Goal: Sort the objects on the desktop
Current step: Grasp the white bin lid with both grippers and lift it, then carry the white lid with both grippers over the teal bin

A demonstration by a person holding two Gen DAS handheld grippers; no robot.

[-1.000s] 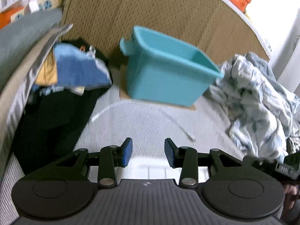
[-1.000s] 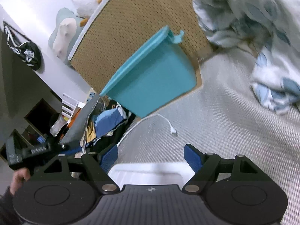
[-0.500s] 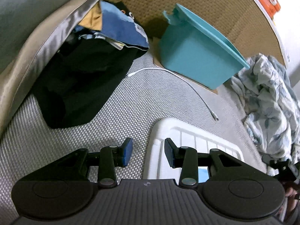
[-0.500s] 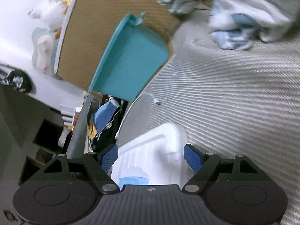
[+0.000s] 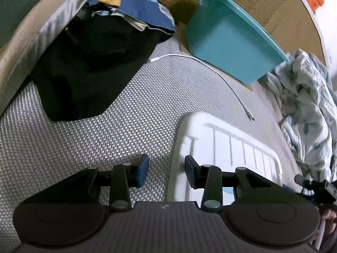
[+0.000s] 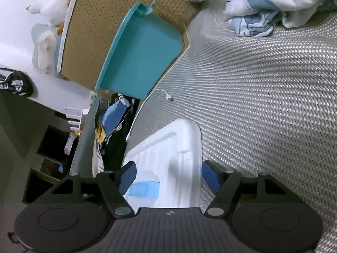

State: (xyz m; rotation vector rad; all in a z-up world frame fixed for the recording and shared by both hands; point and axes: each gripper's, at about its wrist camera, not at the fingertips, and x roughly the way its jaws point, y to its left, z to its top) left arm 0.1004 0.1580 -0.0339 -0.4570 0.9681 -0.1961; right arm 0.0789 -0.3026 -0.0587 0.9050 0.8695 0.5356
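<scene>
Claws in both of a person's hands meet over a white ribbed tray (image 5: 231, 143) lying flat on a grey woven mattress (image 5: 84, 158), at its near edge as we look along the fingers. From the left wrist view we see the left claw (image 5: 166, 170) set narrow, with a small gap showing between its blue pads. The tray's left rim lies under that gap, one pad over bare mattress and the other over the white plastic, and nothing is gripped. From the right wrist view we see the right claw (image 6: 168, 177) spread wide around a corner of the tray (image 6: 168, 147). Its jaws have just been closing with the tray between them, each pad close against a side. Whether they press on it yet we cannot tell. A pale blue label (image 6: 145, 189) shows on the tray beside one pad. At the far edge of the mattress a teal bin (image 5: 227, 40) stands on a piece of cardboard against a brown woven panel (image 5: 263, 6). A white cable (image 5: 221, 71) curves across the mattress between bin and tray, touching neither that we can see. A black garment (image 5: 88, 67) lies along the left edge beneath a pillow (image 5: 31, 31), and a crumpled floral quilt (image 5: 305, 105) is heaped along the right edge.
</scene>
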